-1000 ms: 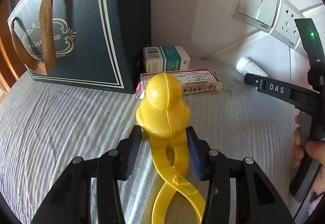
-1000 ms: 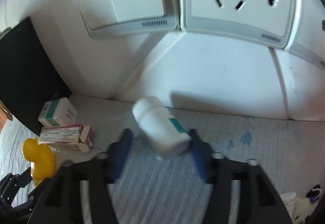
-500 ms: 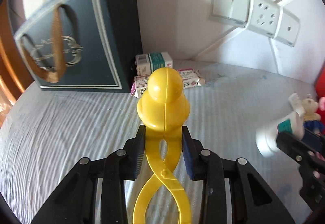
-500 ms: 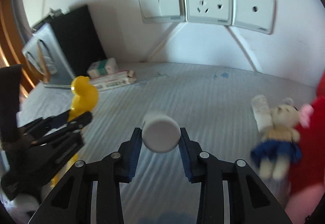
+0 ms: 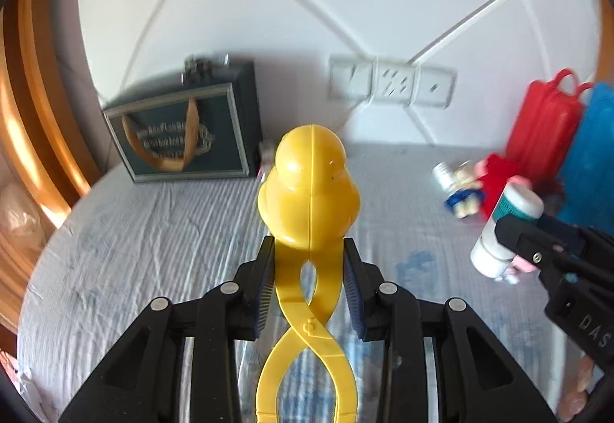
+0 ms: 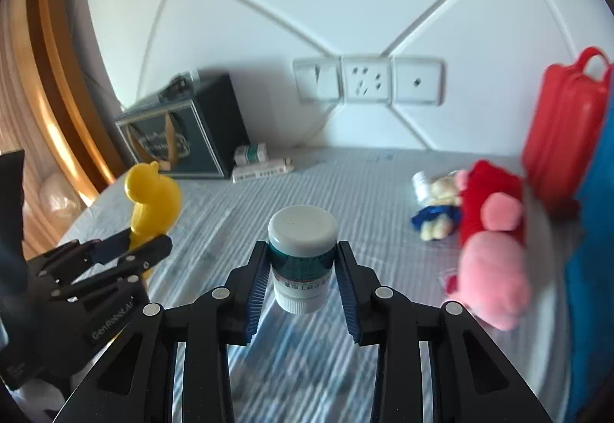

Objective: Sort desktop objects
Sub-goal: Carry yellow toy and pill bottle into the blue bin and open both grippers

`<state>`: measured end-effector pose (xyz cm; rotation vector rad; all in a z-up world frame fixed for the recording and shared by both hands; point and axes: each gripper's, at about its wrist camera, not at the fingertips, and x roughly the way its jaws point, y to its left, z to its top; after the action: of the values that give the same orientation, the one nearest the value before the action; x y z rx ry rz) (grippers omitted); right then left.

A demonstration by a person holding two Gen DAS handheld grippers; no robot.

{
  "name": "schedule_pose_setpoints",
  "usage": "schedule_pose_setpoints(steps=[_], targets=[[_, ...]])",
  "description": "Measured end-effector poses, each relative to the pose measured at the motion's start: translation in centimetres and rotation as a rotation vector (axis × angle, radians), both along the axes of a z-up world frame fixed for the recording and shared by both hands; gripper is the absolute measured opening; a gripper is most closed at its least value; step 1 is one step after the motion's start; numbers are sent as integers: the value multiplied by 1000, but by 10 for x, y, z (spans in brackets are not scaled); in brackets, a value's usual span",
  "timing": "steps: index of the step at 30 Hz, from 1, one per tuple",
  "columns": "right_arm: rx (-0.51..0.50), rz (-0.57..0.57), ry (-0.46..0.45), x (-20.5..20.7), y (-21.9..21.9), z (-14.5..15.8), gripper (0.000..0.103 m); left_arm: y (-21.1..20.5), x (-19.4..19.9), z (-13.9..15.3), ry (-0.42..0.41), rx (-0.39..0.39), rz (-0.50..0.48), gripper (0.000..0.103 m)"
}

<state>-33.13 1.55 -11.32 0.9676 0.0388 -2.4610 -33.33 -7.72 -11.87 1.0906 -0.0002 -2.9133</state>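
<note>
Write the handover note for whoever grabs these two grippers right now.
Left gripper: shut on the yellow duck tongs, held above the bed sheet.
Right gripper: shut on the white medicine bottle, also held in the air.
On the sheet: two medicine boxes beside the dark gift bag; plush toys and a second small bottle near the red case.
Done: both items picked up. Left: place both, then sort the rest.

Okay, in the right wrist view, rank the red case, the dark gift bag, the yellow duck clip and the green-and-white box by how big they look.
1. red case
2. dark gift bag, a near tie with the case
3. yellow duck clip, though it is nearer the camera, which inflates it
4. green-and-white box
</note>
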Motion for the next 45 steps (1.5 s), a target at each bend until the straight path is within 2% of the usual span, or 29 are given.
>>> schedule_pose_setpoints(steps=[6,10,17,20,23,28,31,34,40,45], targets=[[-44,-96,143,87,49,93,34,42,77,93,164,-7,-126,32],[-70,-202,251,155,100,154,34,84,124,139,242,4,-228,32],[-102,-390,384,252,206,219,34,177,192,199,337,48,-413,32],[-89,-481,443,290,256,243,34,227,221,225,378,82,-507,32],[-69,-571,475,319,308,261,34,284,248,246,384,114,-605,32],[-22,-714,463,343,396,265,34,381,288,260,360,119,-736,32],[-3,-762,418,342,436,255,34,434,302,256,317,102,-798,32],[-12,-795,356,332,470,236,34,470,303,244,276,74,-817,32],[18,-810,251,318,502,204,34,512,295,213,186,33,-837,32],[27,-817,189,305,517,185,34,516,289,201,137,41,-831,33]])
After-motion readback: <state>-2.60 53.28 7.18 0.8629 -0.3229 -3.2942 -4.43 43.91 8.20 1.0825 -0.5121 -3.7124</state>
